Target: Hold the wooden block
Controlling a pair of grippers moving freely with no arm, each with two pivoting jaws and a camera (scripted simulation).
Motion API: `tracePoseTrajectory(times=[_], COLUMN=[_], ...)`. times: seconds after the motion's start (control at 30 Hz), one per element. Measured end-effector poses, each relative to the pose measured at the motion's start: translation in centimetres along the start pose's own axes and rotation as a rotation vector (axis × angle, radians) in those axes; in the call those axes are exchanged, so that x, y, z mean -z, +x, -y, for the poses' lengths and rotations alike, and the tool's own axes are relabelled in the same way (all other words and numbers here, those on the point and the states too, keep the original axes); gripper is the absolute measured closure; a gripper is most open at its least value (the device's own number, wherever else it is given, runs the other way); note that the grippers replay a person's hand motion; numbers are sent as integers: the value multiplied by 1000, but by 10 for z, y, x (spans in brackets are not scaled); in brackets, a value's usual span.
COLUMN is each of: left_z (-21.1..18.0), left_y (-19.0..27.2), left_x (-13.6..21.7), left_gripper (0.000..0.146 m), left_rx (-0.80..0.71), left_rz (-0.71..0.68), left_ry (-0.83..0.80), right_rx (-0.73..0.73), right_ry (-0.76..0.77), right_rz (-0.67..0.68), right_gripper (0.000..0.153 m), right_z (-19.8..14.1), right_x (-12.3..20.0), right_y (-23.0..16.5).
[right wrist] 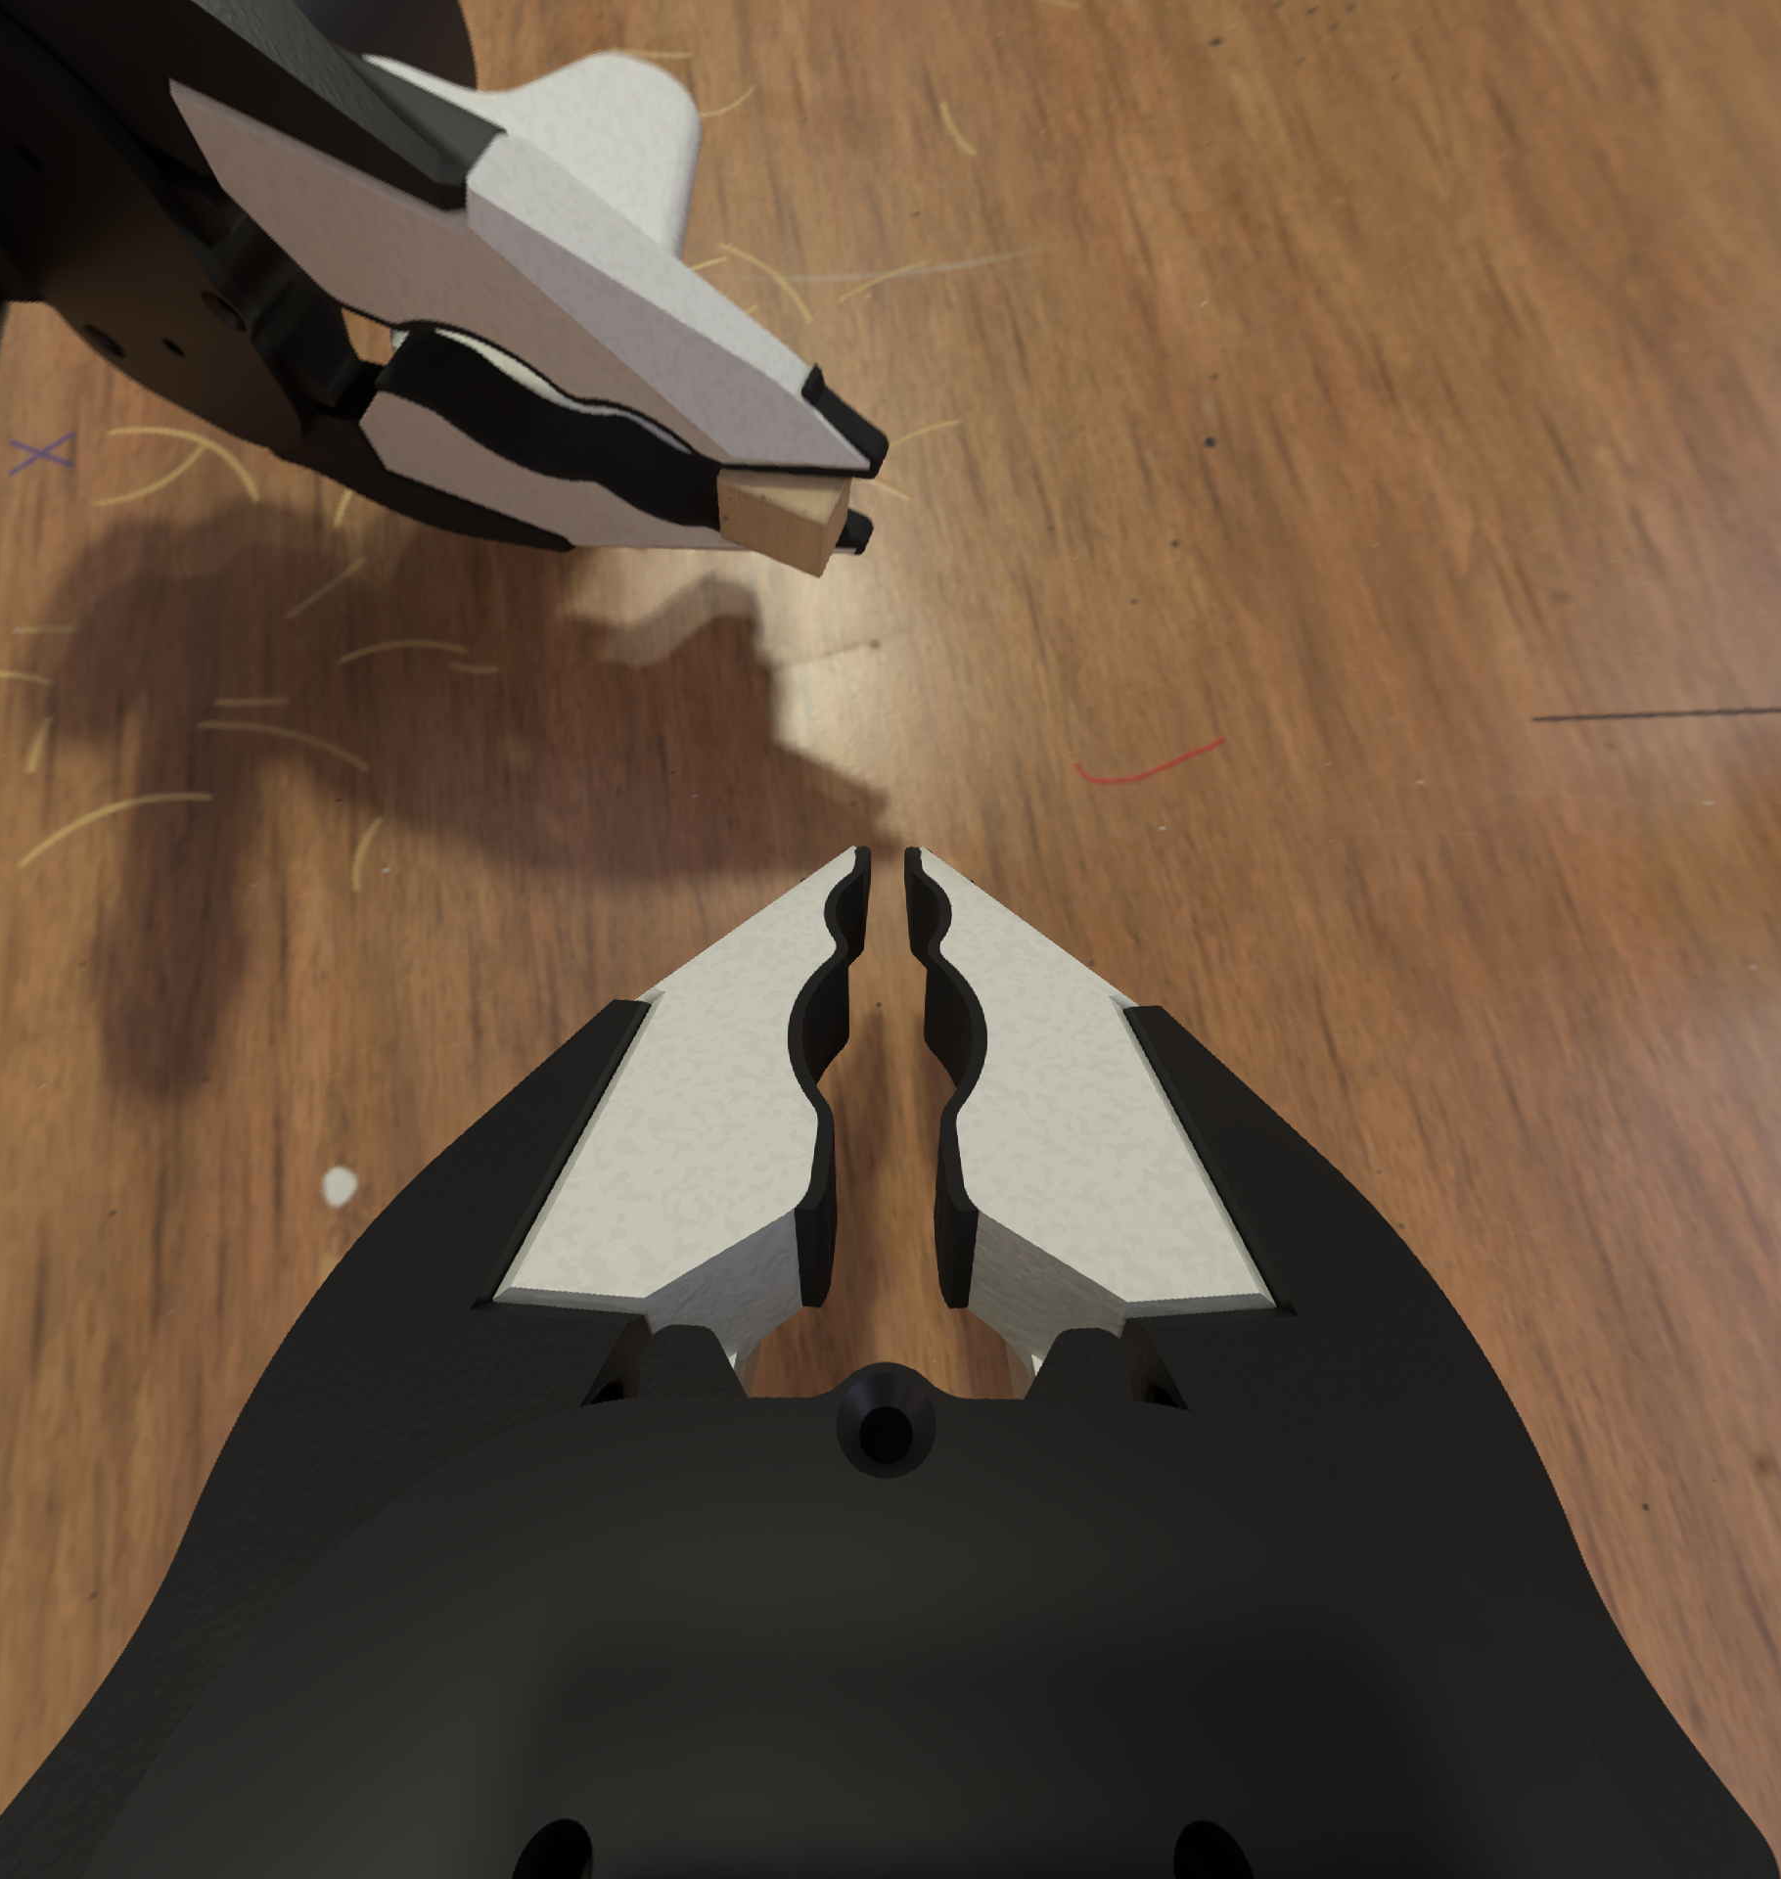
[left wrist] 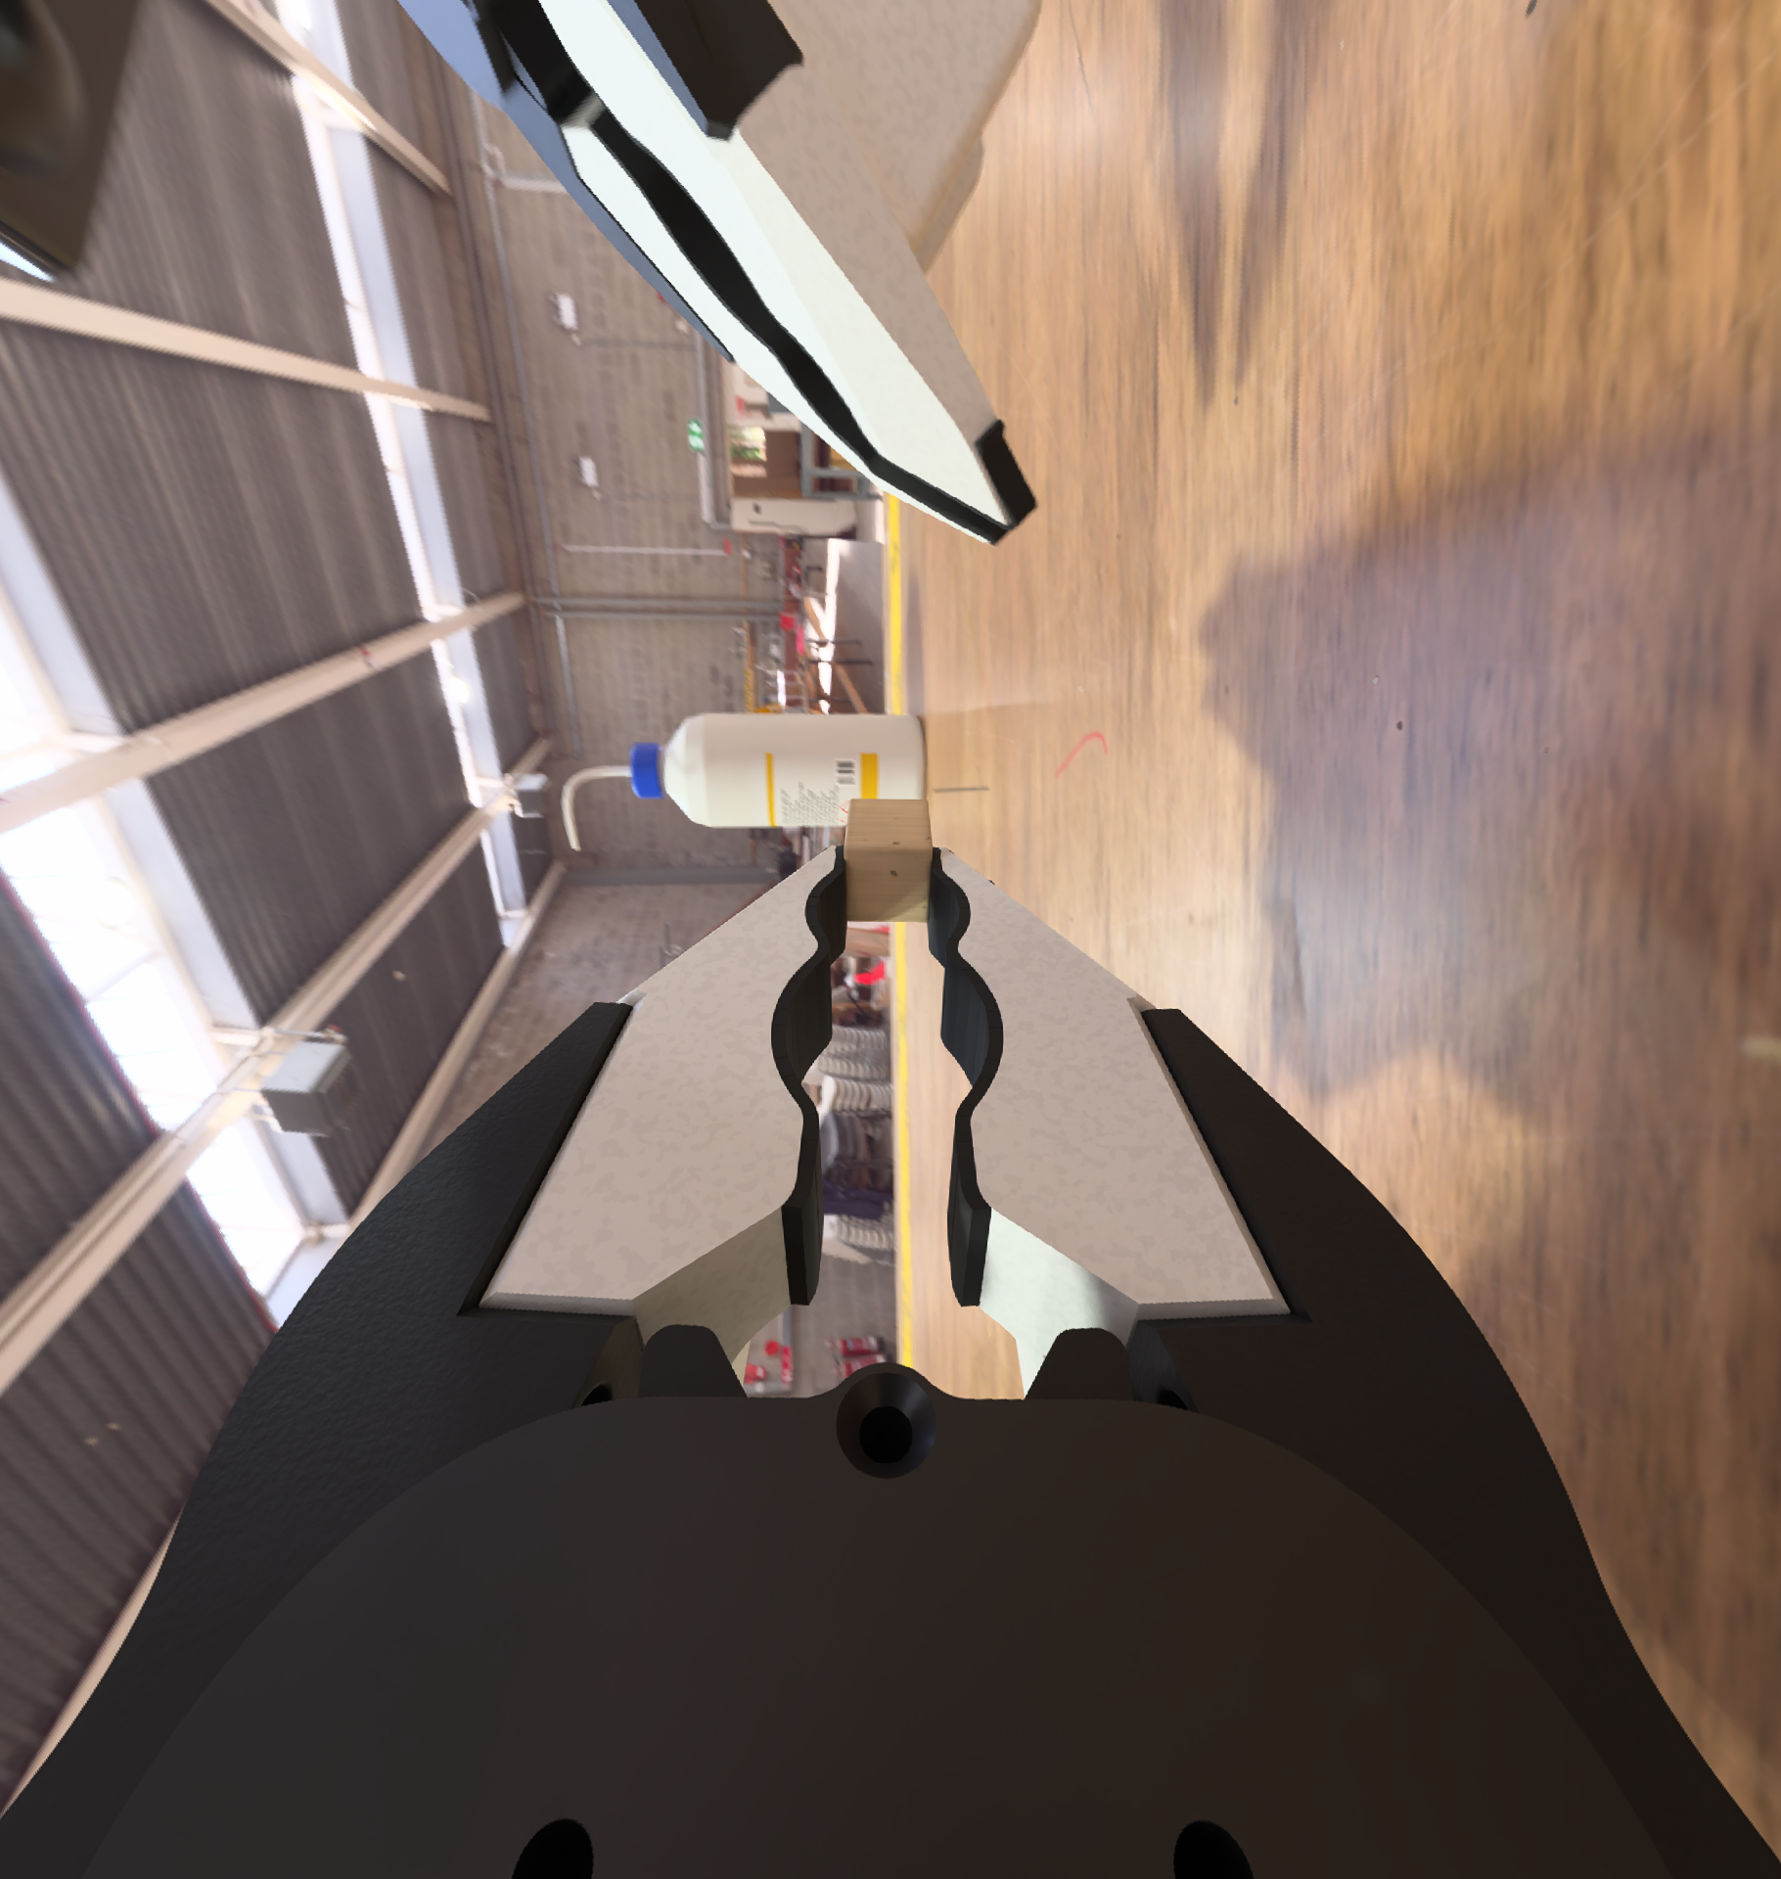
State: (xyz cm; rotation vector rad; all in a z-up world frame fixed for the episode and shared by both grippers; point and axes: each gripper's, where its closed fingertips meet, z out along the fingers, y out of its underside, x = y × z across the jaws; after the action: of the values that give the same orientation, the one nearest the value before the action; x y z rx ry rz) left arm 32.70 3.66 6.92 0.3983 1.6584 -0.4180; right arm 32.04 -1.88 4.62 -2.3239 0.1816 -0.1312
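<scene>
A wooden table (right wrist: 1374, 407) with brown grain carries the scene. Its top is marked with pale curved scratches (right wrist: 134, 813), a short red line (right wrist: 1151, 768), a thin dark line (right wrist: 1679, 715) and a small white spot (right wrist: 339, 1185). A white bottle (left wrist: 795, 770) with a blue cap stands on it.

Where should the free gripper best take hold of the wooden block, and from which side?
Probably by the bare end of the wooden block poking beyond the left gripper, coming end-on; the left fingers cover its other flat faces. The right gripper is nearly shut and must open first.
</scene>
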Motion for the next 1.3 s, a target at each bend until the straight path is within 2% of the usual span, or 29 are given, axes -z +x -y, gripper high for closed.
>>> tracePoseTrajectory(times=[0.2,0.47,0.7,0.97,1.13,1.23,1.3], left_z=[14,12,13,16,23,28,31], left_y=[-9,-12,-8,-1,3,5,3], left_x=[10,13,11,8,10,11,12], left_gripper=[132,132,132,132,132,132,132], left_rx=[-56,-44,-39,-75,-98,-108,-111], left_rz=[52,62,42,21,2,-19,-17], left_ry=[158,179,175,158,182,191,191], right_rx=[-26,-85,-75,-74,-16,2,5], right_ry=[-23,-8,-40,-136,-230,-297,-291], right_rz=[99,183,164,111,80,87,92], right_gripper=[146,146,146,146,146,146,146], right_z=[1,11,8,0,-6,-11,-11], right_x=[5,15,14,12,15,18,21], right_y=[-14,-25,-24,-21,-24,-28,-29])
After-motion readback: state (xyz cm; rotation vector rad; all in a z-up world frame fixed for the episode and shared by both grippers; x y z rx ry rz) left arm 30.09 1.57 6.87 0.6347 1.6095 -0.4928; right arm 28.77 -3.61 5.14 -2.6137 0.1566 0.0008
